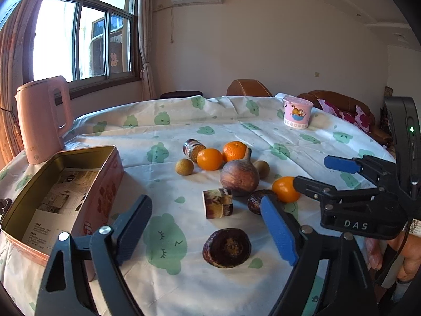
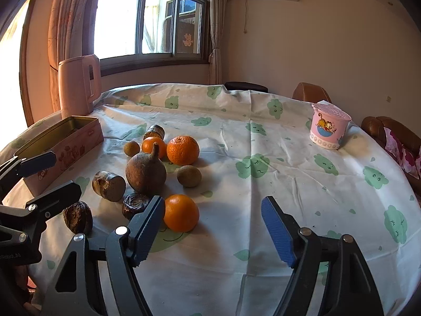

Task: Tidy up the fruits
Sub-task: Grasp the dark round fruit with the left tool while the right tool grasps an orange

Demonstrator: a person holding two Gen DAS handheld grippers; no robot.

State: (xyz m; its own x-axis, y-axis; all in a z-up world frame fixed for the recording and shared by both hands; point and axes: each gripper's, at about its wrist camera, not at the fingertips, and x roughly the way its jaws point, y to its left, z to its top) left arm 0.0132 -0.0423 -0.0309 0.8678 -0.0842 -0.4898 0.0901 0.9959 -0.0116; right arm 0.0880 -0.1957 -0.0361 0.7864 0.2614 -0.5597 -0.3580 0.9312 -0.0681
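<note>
Fruits lie in a cluster on the table: three oranges, the nearest orange (image 2: 181, 212) (image 1: 285, 189), a brown gourd-shaped fruit (image 1: 239, 175) (image 2: 145, 172), dark round fruits (image 1: 226, 247) (image 2: 78, 217), small brown fruits (image 1: 184, 166) and cut brown pieces (image 1: 217, 202). An open pink tin box (image 1: 65, 197) (image 2: 63, 142) stands at the left. My left gripper (image 1: 205, 237) is open and empty, above the near dark fruit. My right gripper (image 2: 210, 231) (image 1: 315, 173) is open and empty, its left finger beside the nearest orange.
A pink kettle (image 1: 43, 118) (image 2: 79, 87) stands behind the tin. A pink cartoon cup (image 1: 297, 114) (image 2: 329, 126) stands at the far right. A small jar (image 1: 193, 150) lies behind the oranges. The tablecloth (image 2: 263, 184) has green prints. Chairs ring the far edge.
</note>
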